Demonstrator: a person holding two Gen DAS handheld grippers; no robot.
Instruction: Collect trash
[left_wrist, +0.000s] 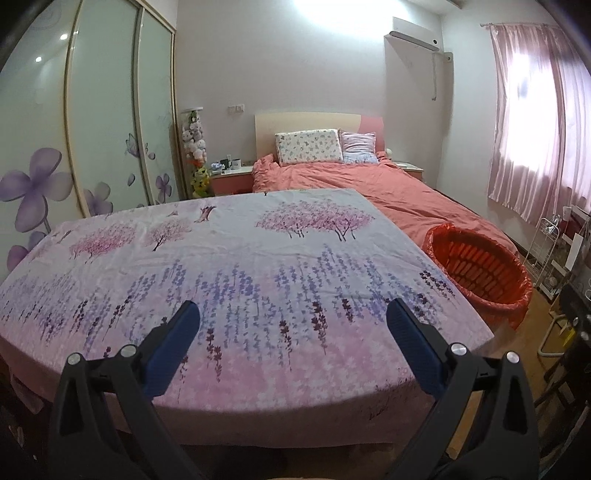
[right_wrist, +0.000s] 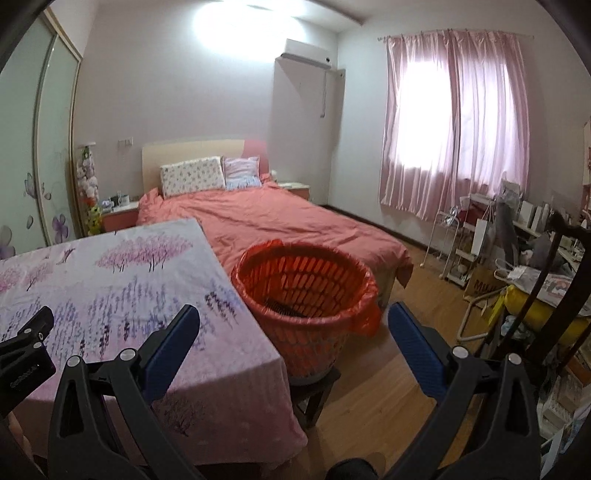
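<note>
A red slatted basket (right_wrist: 306, 291) lined with a red plastic bag stands on a dark stool at the right edge of the table; it also shows in the left wrist view (left_wrist: 480, 269). A dark object lies at its bottom. The table carries a floral purple-and-pink cloth (left_wrist: 236, 280), also in the right wrist view (right_wrist: 110, 288), and I see no trash on it. My left gripper (left_wrist: 293, 317) is open and empty above the table's near part. My right gripper (right_wrist: 293, 321) is open and empty, just in front of the basket. The left gripper's body shows at the right wrist view's left edge (right_wrist: 26, 343).
A bed with a salmon cover (right_wrist: 280, 225) and pillows stands behind the table and basket. A sliding wardrobe (left_wrist: 92, 122) fills the left wall. A nightstand with cups (left_wrist: 231, 177) is by the bed. Cluttered racks and bags (right_wrist: 517, 258) line the right side under a pink curtain (right_wrist: 458, 122). Wooden floor (right_wrist: 380, 398) lies to the right.
</note>
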